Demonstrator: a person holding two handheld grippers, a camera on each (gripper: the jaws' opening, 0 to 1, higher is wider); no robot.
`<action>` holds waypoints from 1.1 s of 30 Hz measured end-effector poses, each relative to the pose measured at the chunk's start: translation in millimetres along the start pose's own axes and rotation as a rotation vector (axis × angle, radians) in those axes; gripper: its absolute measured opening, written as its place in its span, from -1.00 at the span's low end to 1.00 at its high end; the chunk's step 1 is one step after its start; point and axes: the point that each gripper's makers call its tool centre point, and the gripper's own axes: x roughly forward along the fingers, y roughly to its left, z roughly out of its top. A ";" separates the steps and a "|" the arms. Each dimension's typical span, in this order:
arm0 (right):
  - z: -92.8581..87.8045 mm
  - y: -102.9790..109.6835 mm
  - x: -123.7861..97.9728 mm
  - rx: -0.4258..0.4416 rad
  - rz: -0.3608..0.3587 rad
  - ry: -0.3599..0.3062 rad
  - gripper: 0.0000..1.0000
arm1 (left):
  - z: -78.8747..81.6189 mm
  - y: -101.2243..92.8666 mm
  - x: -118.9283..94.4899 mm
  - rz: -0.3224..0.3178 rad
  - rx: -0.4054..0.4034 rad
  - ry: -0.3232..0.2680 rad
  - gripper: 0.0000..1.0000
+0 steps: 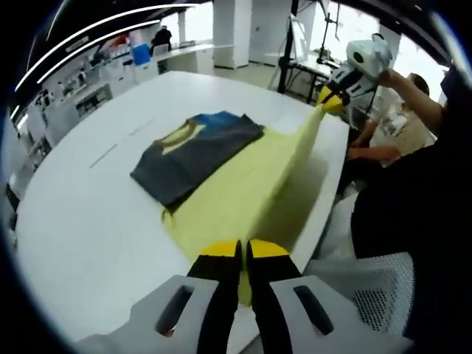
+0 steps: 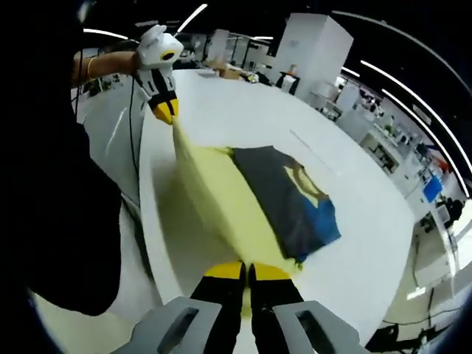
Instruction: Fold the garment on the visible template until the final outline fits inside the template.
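The yellow sheet [image 1: 243,188] lay along the near edge of the white desk [image 1: 88,221], and both grippers had hold of it. In the left gripper view, the left gripper [image 1: 240,254] had its jaws pinched together on the near corner of the sheet, the yellow cloth running straight out from between the tips. Far along the same edge the right gripper [image 1: 330,99] held the other corner up off the desk, so that the edge rose in a taut ridge between the two.

In the right gripper view it looked the same from the other end: the right gripper [image 2: 247,274] was closed on the sheet [image 2: 221,199], and the left gripper [image 2: 165,110] held the far corner lifted, a hand [image 2: 158,48] wrapped round its body.

The garment [image 1: 195,155], dark grey with a blue band and a yellow neck opening, lay folded on the flat part of the sheet, well clear of both pairs of jaws. A seated person [image 1: 402,118] was just beyond the desk's edge, and benches and shelving stood further off in the room.
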 end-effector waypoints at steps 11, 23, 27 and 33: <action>14.6 -37.7 9.2 -0.044 -0.081 -0.009 -1.00 | 33.8 36.5 7.5 0.112 0.054 -0.046 -0.99; 31.7 -86.9 25.0 -0.025 -0.189 -0.039 -1.00 | 67.7 71.2 12.2 0.195 -0.063 -0.139 -0.99; 35.3 -102.8 29.9 0.007 -0.224 -0.036 -1.00 | 80.9 84.1 15.7 0.206 -0.095 -0.181 -0.99; 43.2 -117.3 35.4 -0.006 -0.242 -0.034 -1.00 | 88.7 99.8 25.6 0.258 0.019 -0.150 -0.99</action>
